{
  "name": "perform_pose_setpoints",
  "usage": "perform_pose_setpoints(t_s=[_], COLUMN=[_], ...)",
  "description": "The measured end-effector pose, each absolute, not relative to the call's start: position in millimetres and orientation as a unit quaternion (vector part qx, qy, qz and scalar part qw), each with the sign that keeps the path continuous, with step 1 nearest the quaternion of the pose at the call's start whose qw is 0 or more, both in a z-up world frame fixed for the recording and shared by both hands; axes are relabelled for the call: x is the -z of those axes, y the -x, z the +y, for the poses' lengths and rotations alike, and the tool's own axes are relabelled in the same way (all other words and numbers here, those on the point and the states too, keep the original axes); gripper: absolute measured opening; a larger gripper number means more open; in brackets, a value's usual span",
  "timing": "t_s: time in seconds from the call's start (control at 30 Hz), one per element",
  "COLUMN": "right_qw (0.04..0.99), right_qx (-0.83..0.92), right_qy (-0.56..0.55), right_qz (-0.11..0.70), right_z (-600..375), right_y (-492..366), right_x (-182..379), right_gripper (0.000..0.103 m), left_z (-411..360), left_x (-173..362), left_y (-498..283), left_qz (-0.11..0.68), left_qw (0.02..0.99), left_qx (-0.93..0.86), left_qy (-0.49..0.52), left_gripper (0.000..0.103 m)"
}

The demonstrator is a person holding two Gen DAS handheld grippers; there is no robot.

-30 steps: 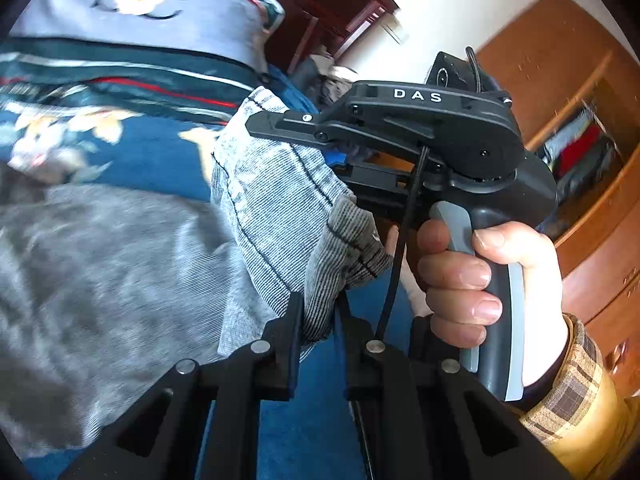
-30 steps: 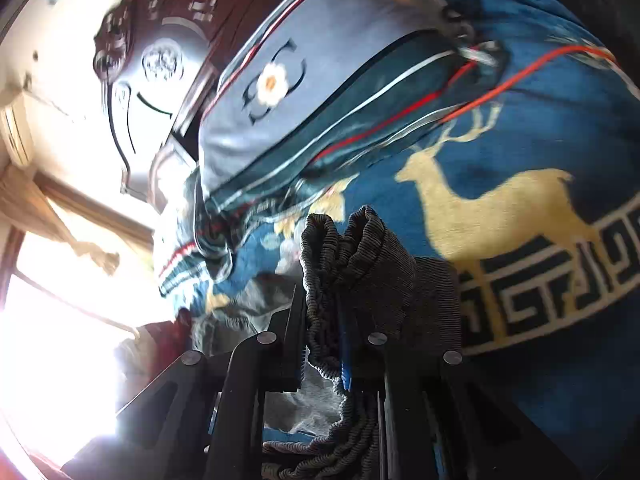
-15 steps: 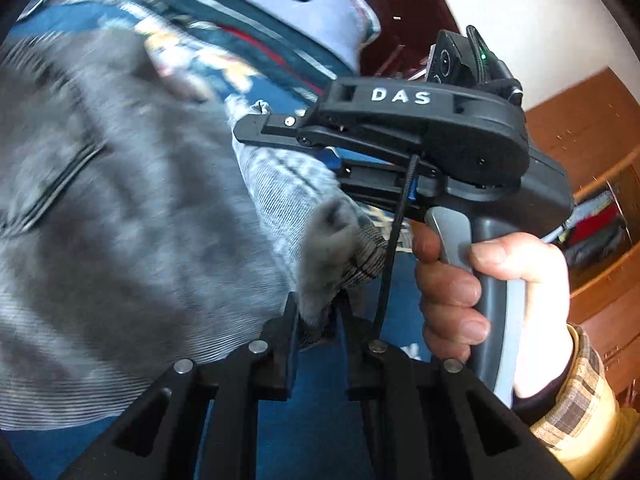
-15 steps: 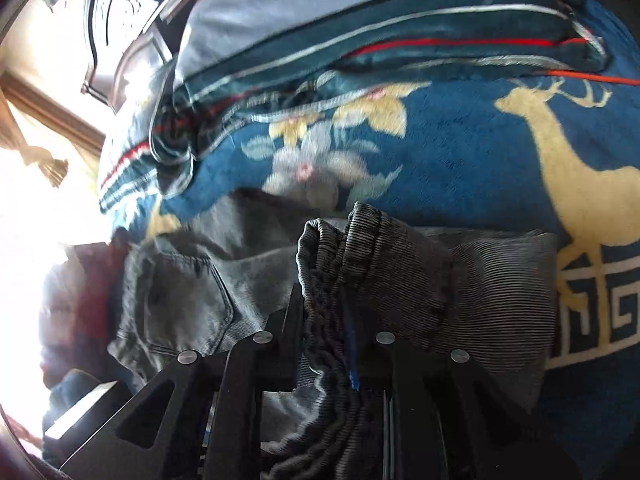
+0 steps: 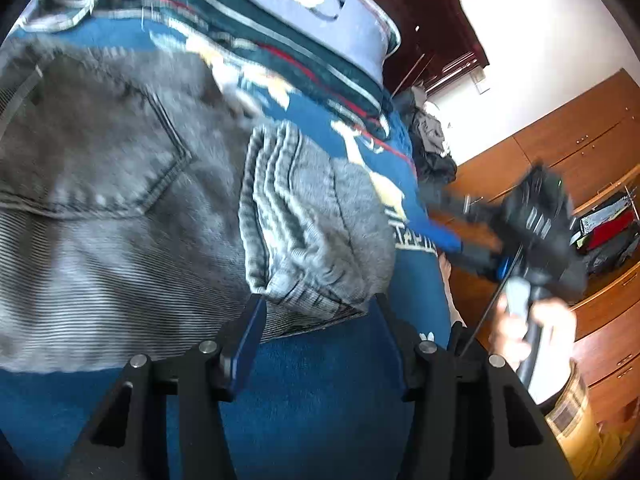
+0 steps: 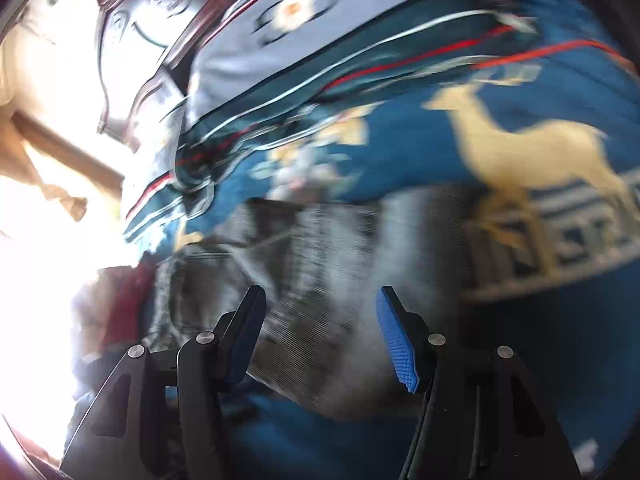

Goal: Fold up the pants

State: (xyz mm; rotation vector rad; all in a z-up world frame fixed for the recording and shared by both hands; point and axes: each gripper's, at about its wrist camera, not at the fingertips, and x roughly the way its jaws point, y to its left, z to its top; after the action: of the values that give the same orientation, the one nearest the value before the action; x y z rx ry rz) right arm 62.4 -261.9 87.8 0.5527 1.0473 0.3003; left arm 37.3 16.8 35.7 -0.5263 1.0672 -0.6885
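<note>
Grey corduroy pants (image 5: 132,184) lie on a blue bedspread (image 5: 312,392), the leg cuffs (image 5: 296,216) folded over onto the seat beside a back pocket. My left gripper (image 5: 318,320) has its jaws opening just in front of the cuff edge; the cloth rests between the tips, and the pads do not press on it. In the blurred right wrist view my right gripper (image 6: 320,320) is likewise opening above the pants (image 6: 332,280), nothing pinched. That right gripper (image 5: 472,240), held by a hand (image 5: 532,328), appears blurred off the bed's right edge.
A grey-blue pillow (image 5: 320,4) and striped bedding lie at the head, against a dark carved headboard (image 6: 144,28). Wooden wardrobes (image 5: 580,148) stand to the right, with a heap of clothes (image 5: 432,148) by the bed. Bright window light glares at left (image 6: 36,240).
Both grippers were shut on the pants' cuffs; they laid them down onto the seat and let go. The right gripper has drawn away to the right of the bed.
</note>
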Motion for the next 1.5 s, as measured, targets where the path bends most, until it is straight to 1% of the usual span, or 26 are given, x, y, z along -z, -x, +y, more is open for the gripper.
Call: perform_pose_setpoints(t_s=[0.1, 0.23, 0.37, 0.43, 0.47, 0.5, 0.53, 0.57, 0.6, 0.63, 0.67, 0.7, 0.73, 0.8, 0.9, 0.93, 1.03, 1.07, 1.17, 1.23, 1.33, 1.4, 1.47, 1.5], right_qw=[0.824, 0.812, 0.82, 0.826, 0.829, 0.834, 0.835, 0.836, 0.837, 0.838, 0.84, 0.842, 0.844, 0.847, 0.84, 0.836, 0.832, 0.832, 0.84, 0.85, 0.85, 0.85, 0.838, 0.828], right_qx=[-0.101, -0.071, -0.072, -0.08, -0.082, -0.084, -0.088, -0.089, -0.088, -0.088, -0.086, -0.083, -0.073, -0.053, -0.035, -0.035, -0.036, -0.039, -0.038, -0.04, -0.041, -0.048, -0.058, -0.06], right_qy=[-0.253, -0.271, -0.198, -0.117, -0.09, -0.052, -0.03, -0.015, 0.0, 0.015, 0.025, 0.036, 0.038, -0.005, -0.114, -0.121, -0.074, -0.075, -0.106, -0.142, -0.179, -0.192, -0.182, -0.166], right_qz=[0.497, 0.512, 0.532, 0.546, 0.546, 0.543, 0.542, 0.541, 0.54, 0.539, 0.535, 0.532, 0.53, 0.529, 0.53, 0.534, 0.548, 0.548, 0.531, 0.506, 0.494, 0.488, 0.511, 0.532], right_z=[-280, -293, -272, -252, -246, -235, -227, -222, -217, -213, -210, -208, -209, -223, -257, -259, -246, -245, -255, -262, -262, -259, -252, -245], right_y=[-37, -13, -2, -3, -3, -4, -7, -9, -13, -16, -18, -21, -22, -19, -14, -13, -11, -9, -5, -10, -31, -42, -50, -54], right_x=[-78, -54, -43, -40, -39, -39, -37, -36, -34, -32, -31, -31, -31, -32, -30, -29, -35, -41, -60, -74, -78, -74, -61, -48], right_gripper=[0.056, 0.056, 0.056, 0.056, 0.056, 0.056, 0.055, 0.052, 0.049, 0.045, 0.038, 0.028, 0.027, 0.024, 0.024, 0.024, 0.024, 0.025, 0.026, 0.031, 0.032, 0.032, 0.031, 0.031], left_z=[22, -1, -18, -23, -25, -25, -24, -21, -17, -13, -11, -12, -11, -8, 1, 3, 4, 4, 0, -6, -18, -25, -29, -27], left_x=[-47, -49, -33, -20, -16, -14, -13, -11, -9, -9, -10, -10, -11, -11, -8, -8, -19, -25, -42, -46, -41, -28, -10, -8], left_y=[-42, -64, -74, -77, -78, -77, -77, -78, -79, -80, -81, -81, -82, -82, -82, -81, -77, -74, -70, -73, -82, -85, -84, -81], left_qz=[0.477, 0.502, 0.547, 0.564, 0.563, 0.56, 0.555, 0.556, 0.558, 0.559, 0.557, 0.555, 0.554, 0.553, 0.557, 0.558, 0.551, 0.543, 0.519, 0.513, 0.522, 0.541, 0.563, 0.554], left_qw=[0.786, 0.791, 0.781, 0.778, 0.782, 0.787, 0.795, 0.796, 0.793, 0.792, 0.794, 0.796, 0.798, 0.798, 0.789, 0.786, 0.786, 0.792, 0.807, 0.812, 0.81, 0.803, 0.791, 0.796], left_qx=[0.309, 0.291, 0.262, 0.245, 0.24, 0.235, 0.224, 0.219, 0.221, 0.222, 0.22, 0.218, 0.218, 0.218, 0.224, 0.228, 0.243, 0.248, 0.256, 0.257, 0.251, 0.24, 0.233, 0.239], left_qy=[0.244, 0.193, 0.15, 0.13, 0.119, 0.11, 0.097, 0.094, 0.103, 0.107, 0.104, 0.099, 0.096, 0.098, 0.127, 0.134, 0.136, 0.13, 0.121, 0.112, 0.092, 0.071, 0.052, 0.054], left_gripper=[0.061, 0.062, 0.062, 0.062, 0.059, 0.054, 0.039, 0.036, 0.034, 0.031, 0.029, 0.029, 0.029, 0.029, 0.029, 0.029, 0.029, 0.029, 0.029, 0.029, 0.029, 0.029, 0.029, 0.03])
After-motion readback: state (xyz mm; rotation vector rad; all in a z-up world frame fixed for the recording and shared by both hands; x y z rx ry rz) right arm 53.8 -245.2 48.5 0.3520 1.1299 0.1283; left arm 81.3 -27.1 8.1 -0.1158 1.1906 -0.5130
